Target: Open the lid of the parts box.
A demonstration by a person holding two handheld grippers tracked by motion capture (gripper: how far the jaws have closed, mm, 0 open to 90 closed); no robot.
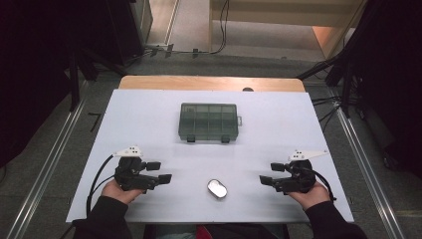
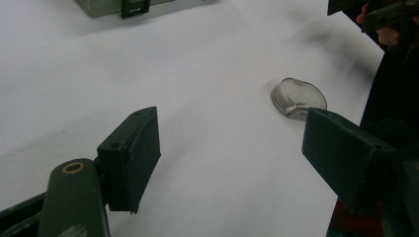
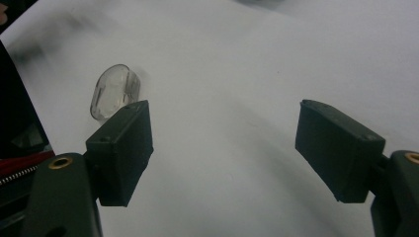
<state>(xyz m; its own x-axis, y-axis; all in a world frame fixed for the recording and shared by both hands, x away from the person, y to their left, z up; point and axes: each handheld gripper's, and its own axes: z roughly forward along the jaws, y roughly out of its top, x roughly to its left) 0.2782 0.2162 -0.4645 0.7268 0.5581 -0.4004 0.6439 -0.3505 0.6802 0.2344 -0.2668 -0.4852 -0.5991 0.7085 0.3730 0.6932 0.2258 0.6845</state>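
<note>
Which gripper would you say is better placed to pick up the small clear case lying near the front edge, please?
Probably the left gripper: its open jaws point toward the clear case and end slightly nearer it. The right gripper is also open but a little farther away.

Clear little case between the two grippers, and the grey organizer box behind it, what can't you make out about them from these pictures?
- Clear case: too small in the high view to tell its contents; in the left gripper view a black jaw covers its near edge; in the right gripper view a jaw hides its lower end.
- Organizer box: its tinted lid hides what the compartments hold; in the left gripper view the top edge cuts it off.
</note>
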